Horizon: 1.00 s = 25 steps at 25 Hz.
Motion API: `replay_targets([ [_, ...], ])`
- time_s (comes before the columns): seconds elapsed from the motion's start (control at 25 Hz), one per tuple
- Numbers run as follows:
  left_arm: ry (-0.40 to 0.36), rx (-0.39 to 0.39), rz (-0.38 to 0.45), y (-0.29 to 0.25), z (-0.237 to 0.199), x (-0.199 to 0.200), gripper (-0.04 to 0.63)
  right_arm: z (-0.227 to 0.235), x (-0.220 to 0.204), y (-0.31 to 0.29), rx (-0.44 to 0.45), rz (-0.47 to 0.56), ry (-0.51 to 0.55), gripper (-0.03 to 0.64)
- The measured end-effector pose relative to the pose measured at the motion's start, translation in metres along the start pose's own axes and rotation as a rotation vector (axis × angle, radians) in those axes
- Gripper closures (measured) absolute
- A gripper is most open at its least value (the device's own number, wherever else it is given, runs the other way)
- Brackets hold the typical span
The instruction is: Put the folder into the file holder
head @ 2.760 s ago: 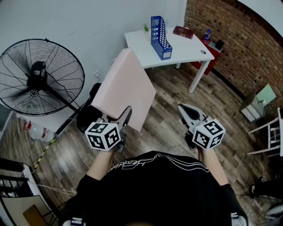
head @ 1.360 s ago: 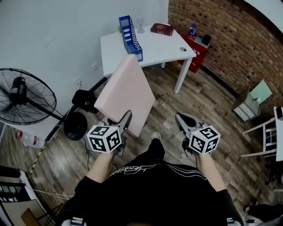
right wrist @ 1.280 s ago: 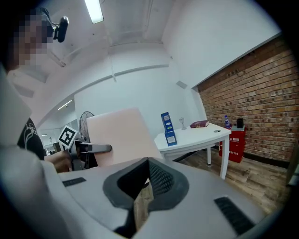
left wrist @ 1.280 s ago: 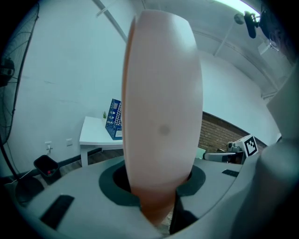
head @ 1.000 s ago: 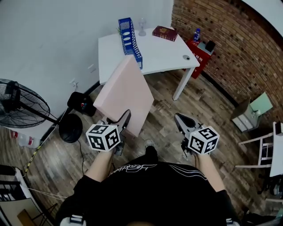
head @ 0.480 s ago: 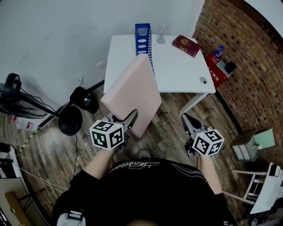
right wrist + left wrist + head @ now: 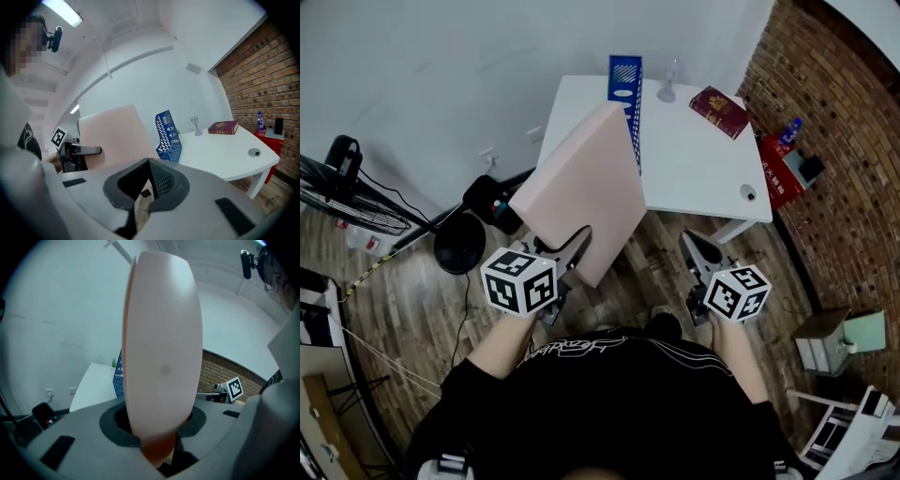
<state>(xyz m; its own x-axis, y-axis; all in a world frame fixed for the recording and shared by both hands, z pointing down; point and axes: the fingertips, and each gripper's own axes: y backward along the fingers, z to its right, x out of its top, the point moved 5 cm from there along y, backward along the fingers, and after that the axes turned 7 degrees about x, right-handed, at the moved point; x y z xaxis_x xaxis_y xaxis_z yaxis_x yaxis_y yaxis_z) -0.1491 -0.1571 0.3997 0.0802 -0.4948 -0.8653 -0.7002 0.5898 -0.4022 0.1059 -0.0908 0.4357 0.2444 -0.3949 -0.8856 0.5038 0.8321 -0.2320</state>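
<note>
Head view: your left gripper (image 7: 574, 251) clamps the near edge of the flat pale-pink folder (image 7: 581, 183), tilted, short of the blue perforated file holder (image 7: 625, 84) on the white table (image 7: 694, 169). Your right gripper (image 7: 698, 258) is closed and empty. Left gripper view: the folder mostly hides the holder, so you could hit its rim. Right gripper view: both show side-on.

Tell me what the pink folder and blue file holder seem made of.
Folder: probably matte plastic or stiff card; even pale pink, no gloss, flat though gripped at one edge.
File holder: probably moulded plastic, blue; walls pierced by regular slots.
</note>
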Motion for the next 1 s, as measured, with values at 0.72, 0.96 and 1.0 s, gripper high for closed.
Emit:
replay_targets([
  [0.72, 0.057, 0.235, 0.215, -0.017, 0.020, 0.094, 0.428, 0.054, 0.106, -0.056, 0.293, -0.050, 0.154, 0.617],
  [0.96, 0.033, 0.318, 0.270, -0.036, 0.020, 0.120, 0.428, 0.071, 0.132, -0.061, 0.332, -0.020, 0.199, 0.617],
  [1.0, 0.027, 0.335, 0.277, -0.040, 0.020, 0.123, 0.428, 0.074, 0.135, -0.061, 0.338, -0.017, 0.204, 0.615],
])
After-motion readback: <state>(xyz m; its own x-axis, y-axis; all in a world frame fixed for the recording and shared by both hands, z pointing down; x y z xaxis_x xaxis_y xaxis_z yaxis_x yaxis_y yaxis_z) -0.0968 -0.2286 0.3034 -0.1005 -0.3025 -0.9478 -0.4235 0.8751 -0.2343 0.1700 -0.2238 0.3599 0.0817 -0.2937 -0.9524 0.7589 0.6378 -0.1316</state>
